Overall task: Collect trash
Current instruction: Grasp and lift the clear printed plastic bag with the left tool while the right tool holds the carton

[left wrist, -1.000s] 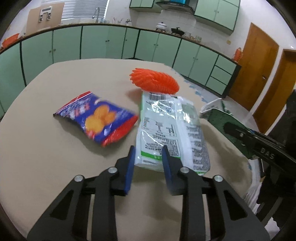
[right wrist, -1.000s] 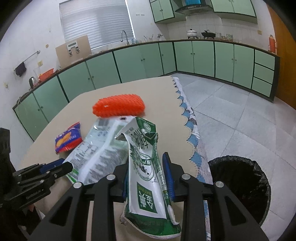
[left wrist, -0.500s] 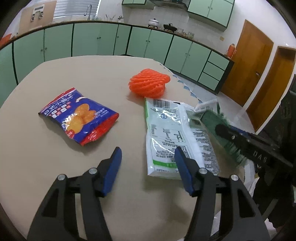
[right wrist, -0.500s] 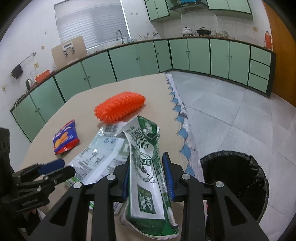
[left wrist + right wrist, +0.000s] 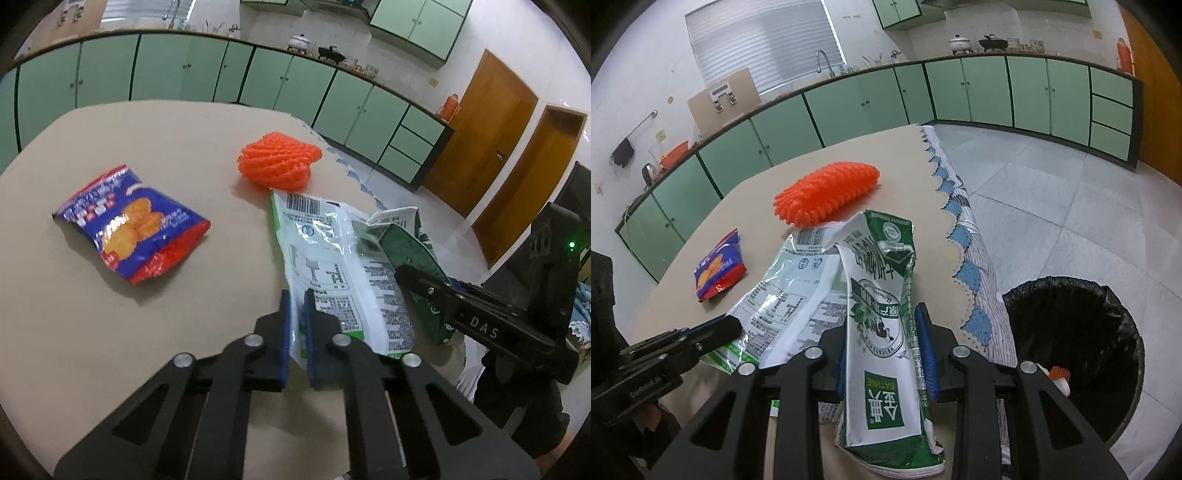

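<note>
My left gripper [image 5: 296, 306] is shut on the near edge of a clear-and-white plastic wrapper [image 5: 332, 258] lying on the beige table [image 5: 110, 332]. My right gripper [image 5: 882, 332] is shut on a flattened green-and-white milk carton [image 5: 882, 295] and holds it above the table's right edge; it shows at the right of the left wrist view [image 5: 413, 254]. The wrapper also shows in the right wrist view [image 5: 790, 295]. An orange foam net [image 5: 279, 166] lies beyond the wrapper. A blue-and-red snack bag [image 5: 129, 225] lies to the left.
A black-lined trash bin [image 5: 1078, 343] stands on the tiled floor to the right of the table, with some trash inside. A scalloped blue-and-white cloth edge [image 5: 967, 240] hangs off the table's right side. Green cabinets ring the room.
My left gripper, open half a second ago, has closed on the near edge of the plastic wrapper. The right gripper keeps hold of the carton, nearly unmoved.
</note>
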The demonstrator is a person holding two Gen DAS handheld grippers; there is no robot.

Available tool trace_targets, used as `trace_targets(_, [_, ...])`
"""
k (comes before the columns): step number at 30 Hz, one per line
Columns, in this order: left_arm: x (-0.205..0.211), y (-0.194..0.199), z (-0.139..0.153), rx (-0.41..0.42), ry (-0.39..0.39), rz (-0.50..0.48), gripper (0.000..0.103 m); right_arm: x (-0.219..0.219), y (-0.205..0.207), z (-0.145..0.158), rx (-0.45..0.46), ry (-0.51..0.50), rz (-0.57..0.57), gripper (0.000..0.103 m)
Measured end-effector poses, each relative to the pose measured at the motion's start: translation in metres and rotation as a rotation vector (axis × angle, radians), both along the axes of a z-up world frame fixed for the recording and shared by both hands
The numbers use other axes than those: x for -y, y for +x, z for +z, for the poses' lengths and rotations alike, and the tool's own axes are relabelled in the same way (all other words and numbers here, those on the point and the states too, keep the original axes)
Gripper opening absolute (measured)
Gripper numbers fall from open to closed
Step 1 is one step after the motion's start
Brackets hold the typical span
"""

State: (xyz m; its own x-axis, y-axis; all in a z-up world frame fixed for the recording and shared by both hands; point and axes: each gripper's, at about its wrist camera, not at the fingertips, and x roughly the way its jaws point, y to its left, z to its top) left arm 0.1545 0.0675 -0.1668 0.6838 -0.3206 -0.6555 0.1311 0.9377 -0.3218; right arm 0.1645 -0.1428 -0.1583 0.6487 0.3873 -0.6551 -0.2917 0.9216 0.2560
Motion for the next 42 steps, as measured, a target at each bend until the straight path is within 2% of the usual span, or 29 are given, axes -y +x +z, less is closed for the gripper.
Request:
trace_targets(5, [0.001, -0.009, 0.019, 0.050, 0.011, 0.017, 0.001, -0.005, -0.008, 0.018, 0.051, -0.032, 0.000, 0.028])
trace_targets(17, [-0.001, -0.035, 0.065, 0.146, 0.017, 0.024, 0.000, 0.010, -0.023, 0.064, 0.136, 0.028, -0.023, 0.028])
trace_targets(25, [0.001, -0.035, 0.078, 0.198, 0.009, 0.011, 0.000, 0.024, -0.032, 0.079, 0.175, 0.037, -0.064, 0.028])
trace_targets(32, [0.023, -0.023, 0.089, 0.238, 0.003, -0.033, 0.000, 0.043, -0.042, 0.096, 0.220, 0.029, -0.109, 0.028])
trace_targets(42, [0.081, -0.003, 0.099, 0.276, -0.006, -0.136, 0.000, 0.094, -0.057, 0.109, 0.257, 0.018, -0.242, 0.028])
